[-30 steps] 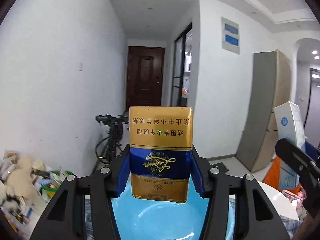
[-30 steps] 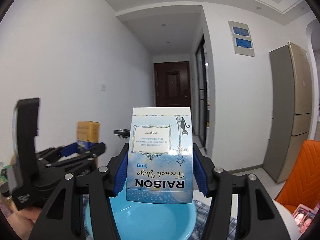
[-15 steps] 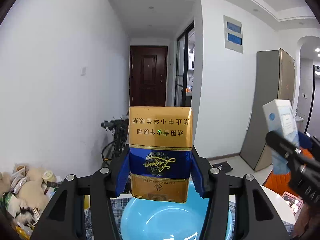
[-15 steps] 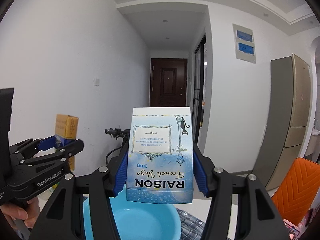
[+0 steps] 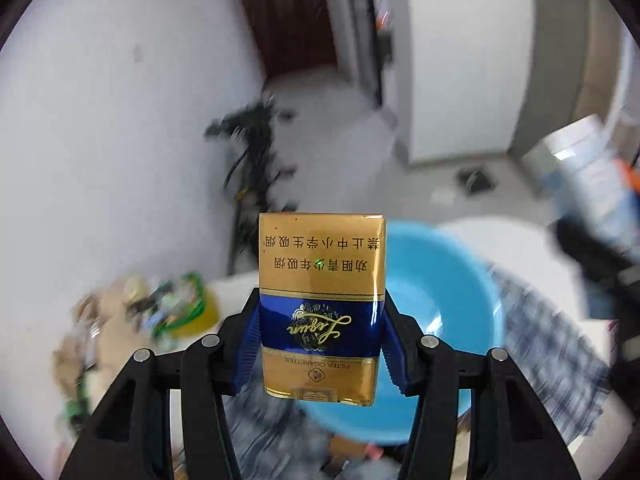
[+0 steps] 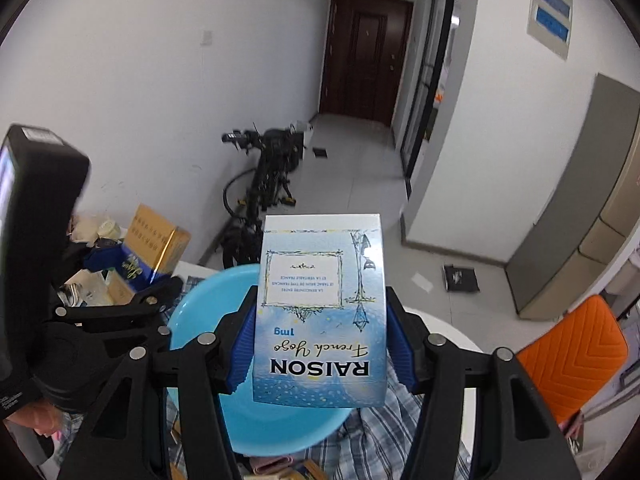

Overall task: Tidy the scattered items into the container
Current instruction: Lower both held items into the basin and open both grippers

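Observation:
My left gripper [image 5: 320, 344] is shut on a gold and blue cigarette pack [image 5: 320, 304], held upright over the near rim of a light blue basin [image 5: 440, 300]. My right gripper [image 6: 318, 344] is shut on a pale blue Raison cigarette pack [image 6: 320, 312], above the same basin [image 6: 200, 312]. In the right wrist view the left gripper [image 6: 156, 276] shows at the left with its gold pack [image 6: 154, 246]. In the left wrist view the blurred pale blue pack [image 5: 588, 176] is at the right edge.
The basin sits on a blue plaid cloth [image 6: 400, 420] over a white round table [image 5: 520, 240]. A heap of clutter [image 5: 132, 320] lies left. A bicycle [image 6: 264, 176] leans by the wall, an orange chair [image 6: 576, 356] stands right. Small items [image 6: 280, 466] lie near the basin.
Both grippers have tipped downward, so the basin, table and floor now fill more of each view. Each still grips its pack. The left wrist view has become blurred by motion.

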A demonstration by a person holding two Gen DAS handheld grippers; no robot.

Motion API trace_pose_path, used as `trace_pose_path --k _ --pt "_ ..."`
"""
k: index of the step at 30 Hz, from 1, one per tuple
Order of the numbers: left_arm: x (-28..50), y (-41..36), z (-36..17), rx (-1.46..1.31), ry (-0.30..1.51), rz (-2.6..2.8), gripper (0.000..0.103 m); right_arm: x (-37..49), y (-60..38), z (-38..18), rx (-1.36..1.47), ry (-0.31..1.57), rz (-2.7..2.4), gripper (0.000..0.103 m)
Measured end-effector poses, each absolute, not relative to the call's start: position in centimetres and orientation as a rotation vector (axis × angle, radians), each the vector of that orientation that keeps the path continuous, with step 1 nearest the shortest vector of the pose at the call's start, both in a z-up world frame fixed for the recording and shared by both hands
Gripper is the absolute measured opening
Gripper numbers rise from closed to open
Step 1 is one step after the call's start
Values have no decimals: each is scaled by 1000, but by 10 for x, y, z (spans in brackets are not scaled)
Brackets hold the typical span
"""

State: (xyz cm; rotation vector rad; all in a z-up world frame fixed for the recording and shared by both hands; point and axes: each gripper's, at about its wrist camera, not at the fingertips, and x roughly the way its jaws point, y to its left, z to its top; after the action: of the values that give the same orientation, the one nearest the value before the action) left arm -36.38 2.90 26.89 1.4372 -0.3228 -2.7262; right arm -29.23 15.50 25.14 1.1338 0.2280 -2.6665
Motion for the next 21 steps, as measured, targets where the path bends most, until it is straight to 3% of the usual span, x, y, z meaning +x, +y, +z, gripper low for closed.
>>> trace_pose_path --k 4,7,13,21 --pt "-362 9 295 1431 -16 -2768 55 -303 164 263 1294 151 -2574 56" --pt "-360 18 306 1433 -86 -2793 56 -313 176 269 1346 94 -2530 56" --pt "-371 16 301 1485 -36 -2816 56 -322 179 257 1360 29 -2482 56" --pt "-397 15 211 1623 -57 -2773 56 -345 179 191 1465 0 -2427 56"
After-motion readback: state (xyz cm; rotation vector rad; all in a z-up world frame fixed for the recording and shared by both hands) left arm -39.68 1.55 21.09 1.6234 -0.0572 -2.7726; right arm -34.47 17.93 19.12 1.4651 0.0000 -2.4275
